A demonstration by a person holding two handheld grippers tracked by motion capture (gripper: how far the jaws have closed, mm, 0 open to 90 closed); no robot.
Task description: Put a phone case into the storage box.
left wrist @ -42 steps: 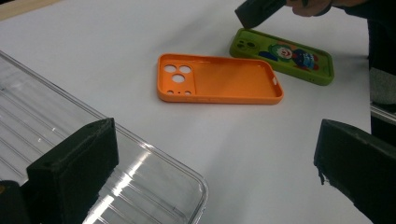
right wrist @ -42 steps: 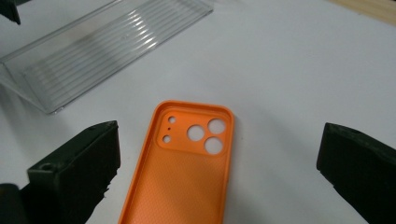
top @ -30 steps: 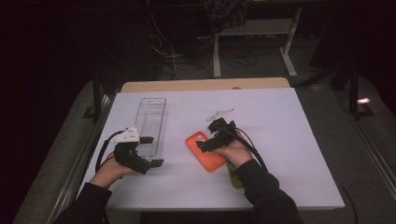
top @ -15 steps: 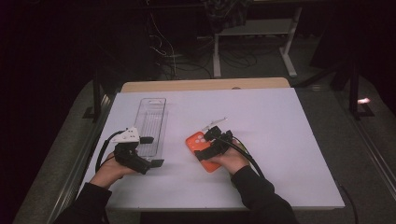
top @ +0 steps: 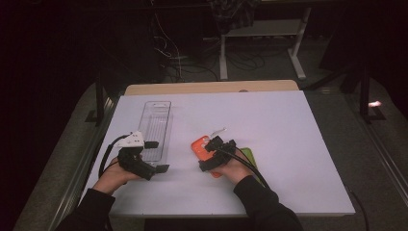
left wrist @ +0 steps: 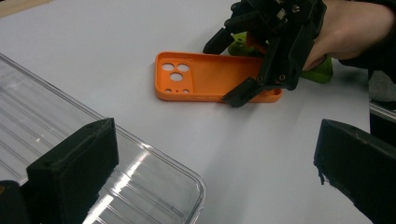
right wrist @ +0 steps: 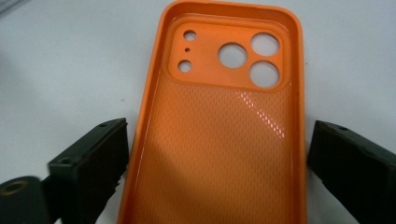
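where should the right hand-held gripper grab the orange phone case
Across its two long side walls, near the plain end away from the camera holes. The orange phone case lies flat, open side up, and the right hand-held gripper already straddles it from that end, jaws open on either side.

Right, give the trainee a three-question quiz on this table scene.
1. True or false: the right tool has its jaws spread on either side of the orange phone case.
2. Which way does the case lie? A) hollow side up B) hollow side down
3. Fill in: the left tool sits at the near end of the clear plastic ____.

Key: 1 true; 2 A; 3 tray.
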